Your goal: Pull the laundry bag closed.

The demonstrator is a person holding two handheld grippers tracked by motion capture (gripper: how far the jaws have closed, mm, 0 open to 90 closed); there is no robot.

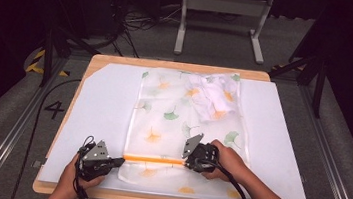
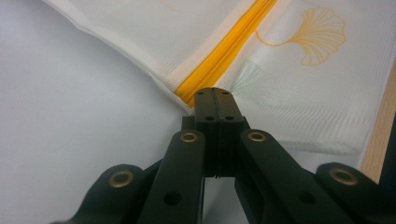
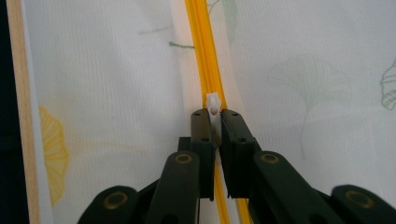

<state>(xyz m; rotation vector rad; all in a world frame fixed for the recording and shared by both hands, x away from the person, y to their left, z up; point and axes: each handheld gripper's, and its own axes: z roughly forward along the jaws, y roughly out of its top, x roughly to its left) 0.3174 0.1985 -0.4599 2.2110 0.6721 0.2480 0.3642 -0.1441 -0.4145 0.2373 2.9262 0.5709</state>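
A white mesh bag [image 1: 173, 114] printed with ginkgo leaves lies flat on the white mat. An orange zipper [image 1: 152, 160] runs across its near end. My left gripper [image 1: 122, 162] is at the zipper's left end, and in the left gripper view its jaws [image 2: 215, 93] are shut on the bag's edge where the zipper [image 2: 224, 51] ends. My right gripper [image 1: 186, 164] is at the right part of the zipper. Its jaws [image 3: 214, 116] are shut on the small white zipper pull [image 3: 213, 103], with the zipper [image 3: 203, 42] running straight ahead.
A bunched white printed cloth [image 1: 212, 98] lies at the bag's far right corner. The white mat [image 1: 98, 105] covers a wooden table [image 1: 168, 64]. A metal stand [image 1: 223, 6] and cables are on the floor behind. Black frame legs stand at both sides.
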